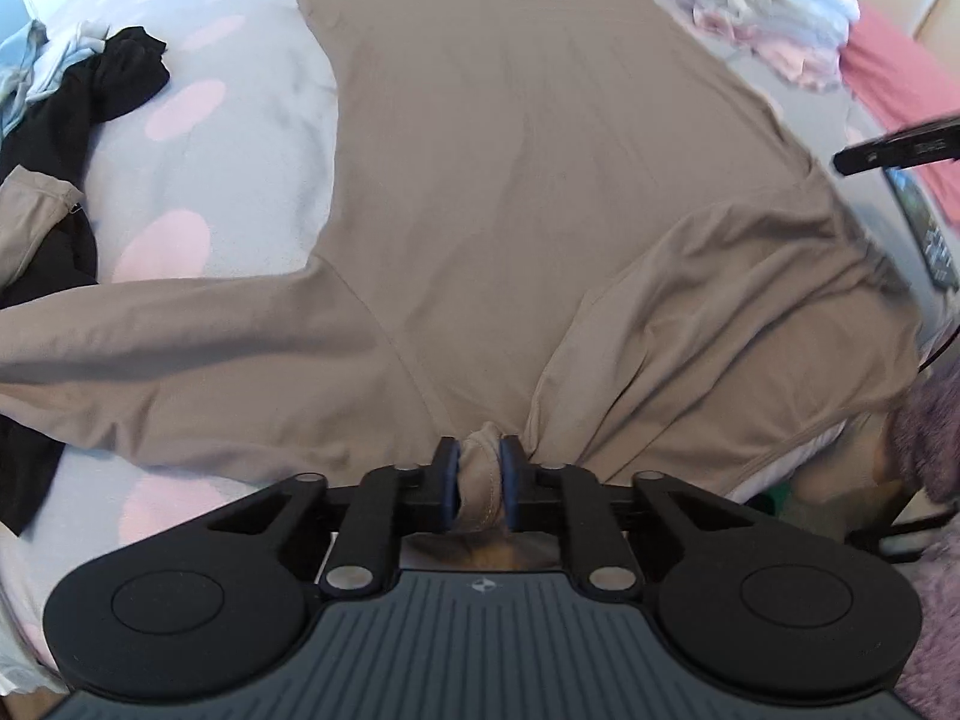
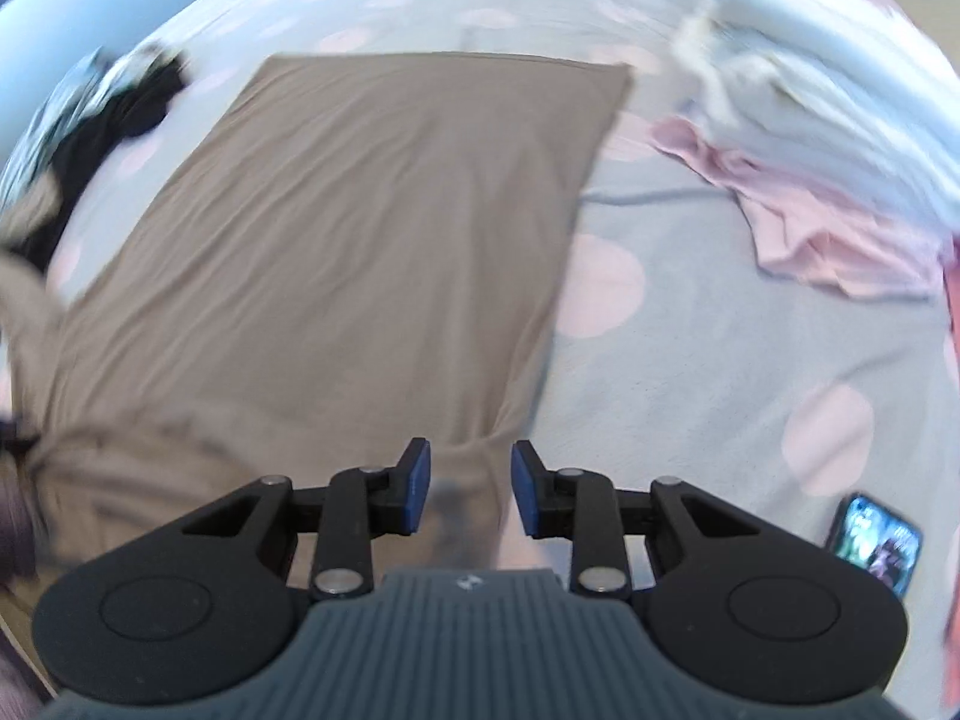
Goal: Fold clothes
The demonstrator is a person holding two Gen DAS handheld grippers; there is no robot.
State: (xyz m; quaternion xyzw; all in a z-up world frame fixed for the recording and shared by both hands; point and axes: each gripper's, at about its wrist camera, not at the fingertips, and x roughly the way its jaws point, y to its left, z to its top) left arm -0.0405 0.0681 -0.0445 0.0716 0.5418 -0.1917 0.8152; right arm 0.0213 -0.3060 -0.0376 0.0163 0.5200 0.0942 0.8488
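The left claw [image 1: 480, 476] is pinching the tan shirt [image 1: 510, 180] lying on the bed [image 1: 240, 60]; the right claw [image 2: 471, 489] is hanging half-open, empty; next, folding that sleeve inward

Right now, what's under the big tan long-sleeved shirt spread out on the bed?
The tan long-sleeved shirt lies flat on a pale grey bedcover with pink dots, which shows all around it. Anything else beneath is hidden by the fabric.
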